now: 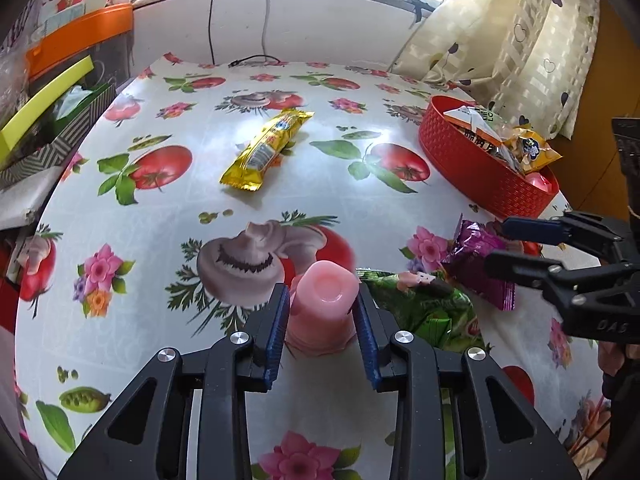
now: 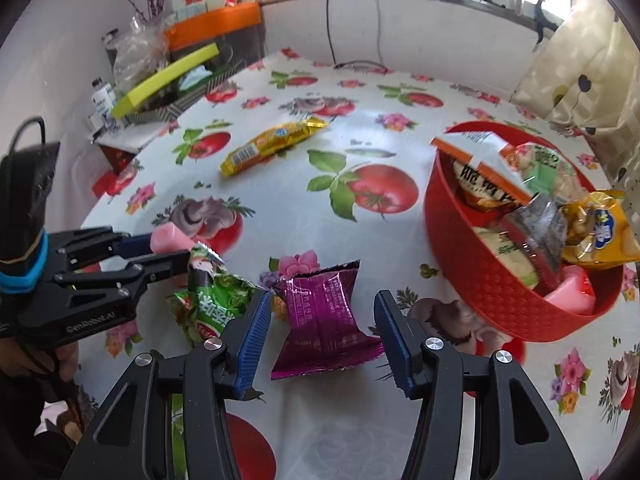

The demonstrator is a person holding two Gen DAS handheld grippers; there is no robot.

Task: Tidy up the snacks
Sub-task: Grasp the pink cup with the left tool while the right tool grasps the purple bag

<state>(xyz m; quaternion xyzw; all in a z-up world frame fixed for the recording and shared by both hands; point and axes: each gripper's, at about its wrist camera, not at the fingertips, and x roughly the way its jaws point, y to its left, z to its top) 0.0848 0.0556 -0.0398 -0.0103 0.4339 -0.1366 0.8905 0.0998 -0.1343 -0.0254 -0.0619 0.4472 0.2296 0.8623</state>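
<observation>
Flanking a pink jelly cup in the left wrist view, the left gripper has its blue pads on either side of the cup; they look pressed against its sides, so it seems to be clamped on the cup, which stands upside down on the flowered tablecloth in the near middle. Just right of the cup lies a green snack packet, and right of that a purple snack packet, whose upper edge is hidden behind the right gripper reaching in from the right with its fingers apart. Farther off, left of centre, a yellow snack bar lies alone on the cloth. At far right stands a red basket with several packets inside. In the right wrist view, the right gripper is spread wide, its fingers to either side of the purple snack packet and not touching it; the packet lies flat on the tablecloth in the near middle. To its left sits the green snack packet, and beyond that the left gripper comes in from the left around the pink jelly cup. The yellow snack bar lies far left of centre, well apart from the rest. The red basket fills the right side, heaped with packets and another pink cup.
</observation>
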